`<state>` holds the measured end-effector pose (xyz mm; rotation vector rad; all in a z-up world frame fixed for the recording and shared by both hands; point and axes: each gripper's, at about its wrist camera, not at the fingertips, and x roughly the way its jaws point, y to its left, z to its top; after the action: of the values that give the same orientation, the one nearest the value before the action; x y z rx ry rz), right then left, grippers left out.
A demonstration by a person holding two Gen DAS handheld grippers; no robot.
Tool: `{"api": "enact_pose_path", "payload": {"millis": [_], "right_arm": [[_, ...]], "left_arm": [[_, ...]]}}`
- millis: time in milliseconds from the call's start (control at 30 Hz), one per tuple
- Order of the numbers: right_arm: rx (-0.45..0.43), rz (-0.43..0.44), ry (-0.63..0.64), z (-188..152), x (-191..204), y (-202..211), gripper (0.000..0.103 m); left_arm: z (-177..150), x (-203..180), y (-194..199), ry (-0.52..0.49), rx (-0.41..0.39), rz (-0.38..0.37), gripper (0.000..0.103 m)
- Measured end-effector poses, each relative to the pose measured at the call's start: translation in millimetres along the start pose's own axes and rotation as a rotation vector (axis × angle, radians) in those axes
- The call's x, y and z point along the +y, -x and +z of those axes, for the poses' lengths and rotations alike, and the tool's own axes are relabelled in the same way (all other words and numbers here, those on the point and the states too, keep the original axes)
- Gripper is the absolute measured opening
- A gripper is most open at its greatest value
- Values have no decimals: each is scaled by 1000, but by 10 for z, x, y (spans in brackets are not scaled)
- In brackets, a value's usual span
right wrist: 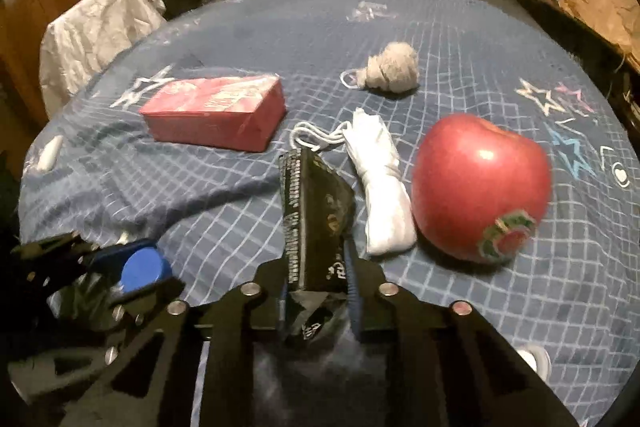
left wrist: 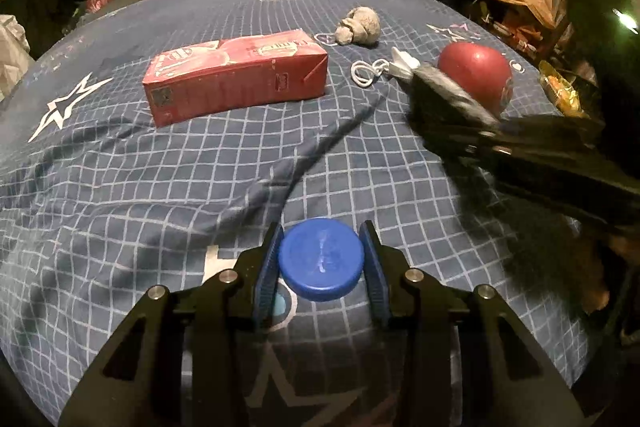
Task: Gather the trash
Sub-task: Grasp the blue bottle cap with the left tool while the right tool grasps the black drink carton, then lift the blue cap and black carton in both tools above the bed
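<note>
My left tool [left wrist: 322, 259] has its blue pads pressed on either side of a blue bottle cap [left wrist: 321, 259], held just above the bed [left wrist: 200, 167]. My right tool [right wrist: 318, 267] is clamped tight on a black wrapper [right wrist: 316, 219] (crumpled, with white print), which sticks up ahead of its fingers. Just right of that wrapper lie a rolled white mask [right wrist: 380, 187] and a red apple [right wrist: 480, 183]; ahead to the left lies a red carton [right wrist: 216, 115].
</note>
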<state>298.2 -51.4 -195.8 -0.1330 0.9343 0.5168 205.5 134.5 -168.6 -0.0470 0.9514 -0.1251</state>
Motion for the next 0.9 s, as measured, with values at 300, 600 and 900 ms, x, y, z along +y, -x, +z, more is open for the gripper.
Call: {"api": "enact_pose_path", "payload": {"millis": [300, 600, 900], "right_arm": [[-239, -59, 32, -579, 29, 1236, 22], [-481, -196, 21, -1102, 3, 2386, 22], [-605, -230, -6, -1421, -44, 2985, 22]], "left_arm": [[-110, -361, 683, 36, -187, 22, 38], [-90, -1155, 1583, -2, -461, 20, 38], [-143, -1511, 1823, -32, -572, 62, 38]]}}
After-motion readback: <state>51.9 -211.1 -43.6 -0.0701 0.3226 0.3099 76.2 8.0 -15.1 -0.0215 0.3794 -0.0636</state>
